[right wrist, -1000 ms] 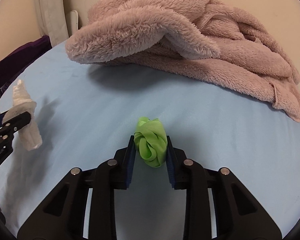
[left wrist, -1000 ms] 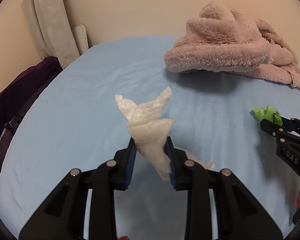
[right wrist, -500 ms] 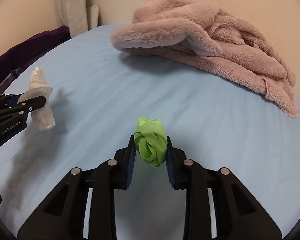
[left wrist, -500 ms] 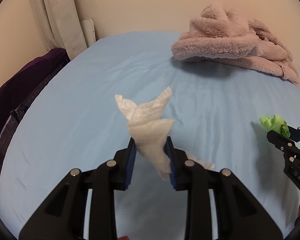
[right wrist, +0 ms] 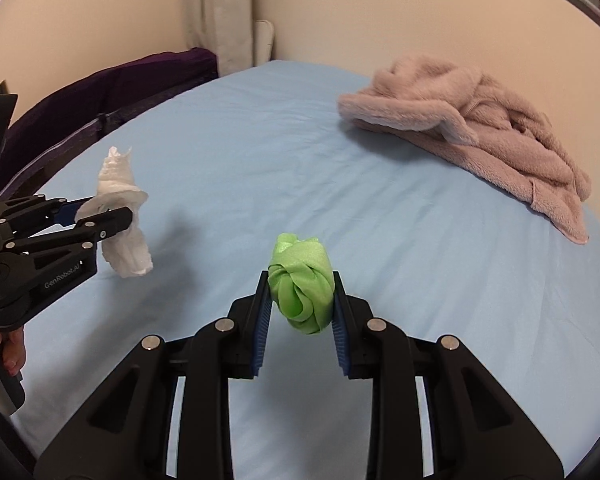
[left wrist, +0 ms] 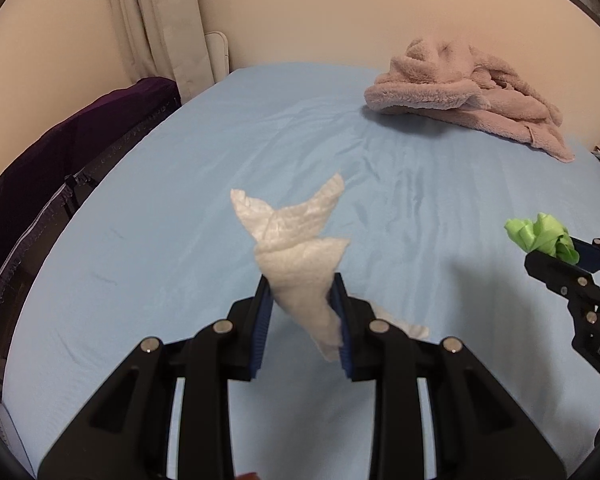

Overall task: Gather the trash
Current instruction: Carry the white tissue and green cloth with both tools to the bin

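Ahead of you, a pink fleece blanket [left wrist: 468,92] lies crumpled at the far side of the blue bed [left wrist: 204,184], with a purple cover [right wrist: 112,88] and pale curtain [left wrist: 156,20] beyond its edge.

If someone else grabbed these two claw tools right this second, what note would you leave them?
Left gripper: shut on the white crumpled tissue, held up off the blue bed sheet.
Right gripper: shut on the green crumpled wad, also clear of the sheet.
Done: both pieces of trash are picked up, one in each gripper.
Left: carry both to a bin and drop them. No bin shows in either view, so find it first.
Leave alone: the pink fleece blanket at the far side of the bed. No other loose trash shows on the sheet.
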The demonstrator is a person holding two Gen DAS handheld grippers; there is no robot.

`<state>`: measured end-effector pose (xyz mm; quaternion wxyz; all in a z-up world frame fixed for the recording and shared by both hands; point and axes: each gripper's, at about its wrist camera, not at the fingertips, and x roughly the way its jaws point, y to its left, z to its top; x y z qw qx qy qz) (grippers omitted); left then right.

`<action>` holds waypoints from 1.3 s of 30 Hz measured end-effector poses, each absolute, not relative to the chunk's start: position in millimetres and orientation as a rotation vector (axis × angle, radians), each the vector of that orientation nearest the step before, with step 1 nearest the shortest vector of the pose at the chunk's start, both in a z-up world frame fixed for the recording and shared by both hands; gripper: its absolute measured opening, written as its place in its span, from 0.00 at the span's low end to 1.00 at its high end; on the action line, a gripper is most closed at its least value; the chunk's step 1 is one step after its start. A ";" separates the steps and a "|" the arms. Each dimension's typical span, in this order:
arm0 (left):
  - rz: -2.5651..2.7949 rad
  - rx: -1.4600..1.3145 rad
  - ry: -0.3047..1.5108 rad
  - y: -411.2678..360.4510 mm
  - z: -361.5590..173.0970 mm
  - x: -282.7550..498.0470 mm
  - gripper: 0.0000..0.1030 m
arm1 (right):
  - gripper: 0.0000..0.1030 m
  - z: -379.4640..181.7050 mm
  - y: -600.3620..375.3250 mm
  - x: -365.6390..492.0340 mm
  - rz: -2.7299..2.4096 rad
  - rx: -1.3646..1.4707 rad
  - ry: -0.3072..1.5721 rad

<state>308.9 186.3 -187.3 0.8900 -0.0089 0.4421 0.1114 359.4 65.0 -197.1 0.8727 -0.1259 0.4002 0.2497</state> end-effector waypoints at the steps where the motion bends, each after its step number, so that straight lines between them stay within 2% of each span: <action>1: 0.238 -0.017 0.917 187.8 -183.7 298.4 0.28 | 0.25 -192.7 68.5 348.3 0.533 -0.268 0.834; 22: 0.471 -0.117 0.888 291.0 -121.1 62.1 0.28 | 0.25 -122.3 170.3 143.2 0.784 -0.366 0.741; 39: 0.794 -0.238 0.890 406.1 -95.5 -127.4 0.28 | 0.25 -111.0 324.1 5.2 1.125 -0.473 0.718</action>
